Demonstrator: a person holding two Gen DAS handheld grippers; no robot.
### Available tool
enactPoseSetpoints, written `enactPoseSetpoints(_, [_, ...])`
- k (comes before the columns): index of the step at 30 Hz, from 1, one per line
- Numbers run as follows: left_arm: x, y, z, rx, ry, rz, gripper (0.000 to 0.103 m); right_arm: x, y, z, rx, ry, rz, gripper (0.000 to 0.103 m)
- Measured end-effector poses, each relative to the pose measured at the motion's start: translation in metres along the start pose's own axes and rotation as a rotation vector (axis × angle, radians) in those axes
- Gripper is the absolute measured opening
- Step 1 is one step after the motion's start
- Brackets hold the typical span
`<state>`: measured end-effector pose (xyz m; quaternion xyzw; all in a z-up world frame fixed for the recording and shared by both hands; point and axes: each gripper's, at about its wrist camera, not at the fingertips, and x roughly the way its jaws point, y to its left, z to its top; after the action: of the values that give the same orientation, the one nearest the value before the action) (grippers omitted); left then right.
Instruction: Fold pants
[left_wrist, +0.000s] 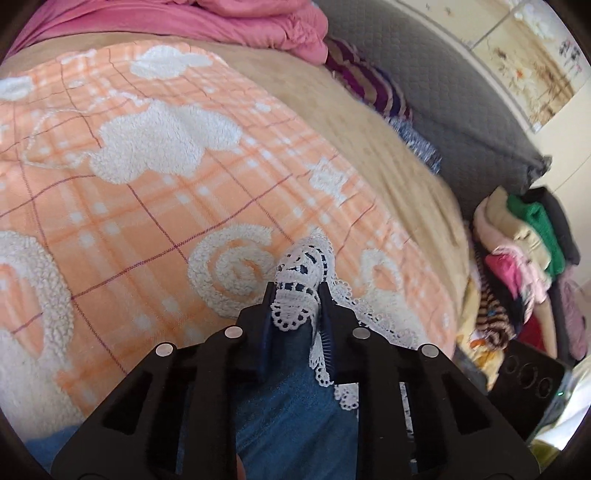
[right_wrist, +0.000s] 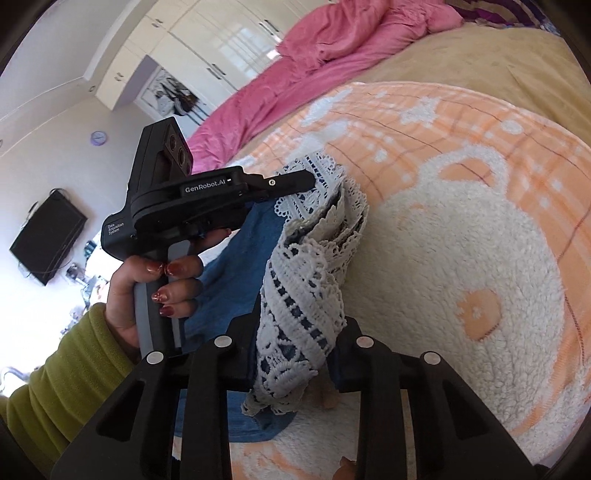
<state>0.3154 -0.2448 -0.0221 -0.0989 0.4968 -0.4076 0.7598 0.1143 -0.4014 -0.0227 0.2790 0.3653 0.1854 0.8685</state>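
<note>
Above orange cloud blanket (left_wrist: 155, 206) on bed: grasp step done — lift and fold next, by my reading. Left gripper (left_wrist: 297, 295) fingers clenched on lace hem (left_wrist: 306, 266) of blue pants (left_wrist: 280, 402); right gripper (right_wrist: 295, 332) fingers clamp same lace hem nearer camera. Pants hang between both, just over blanket. Next move calls for both ends carried together, level, hem kept taut.

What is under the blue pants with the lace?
Under the blue pants lies the orange blanket with fluffy white shapes. Both grippers pinch the lace hem. The blanket's pattern right beneath the pants is covered.
</note>
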Motion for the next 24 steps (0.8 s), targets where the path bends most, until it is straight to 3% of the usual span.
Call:
enactPoseSetpoints(10, [-0.104,0.032,-0.035,-0.141,-0.23,-0.138,0.015,-0.005,0.078,-0.023,-0.32,-0.064,0.098,0.027])
enactPoseSetpoints(14, [-0.131,0.055,-0.055,-0.211,-0.265,-0.127,0.015,0.016,0.124,-0.037,-0.422,-0.021,0.122,0.027])
enactPoseSetpoints(20, [-0.159,0.099,-0.085,-0.404,-0.283,-0.082,0.016,0.076,0.166,-0.063,-0.507,0.131,0.059,0.027])
enactPoseSetpoints(22, [-0.168,0.114,-0.097,-0.511,-0.246,-0.077,0.025,0.091,0.177,-0.078,-0.567,0.17,0.036,0.029])
enactPoseSetpoints(24, [-0.187,0.12,-0.109,-0.544,-0.289,-0.098,0.059,0.099,0.185,-0.091,-0.637,0.194,0.04,0.034])
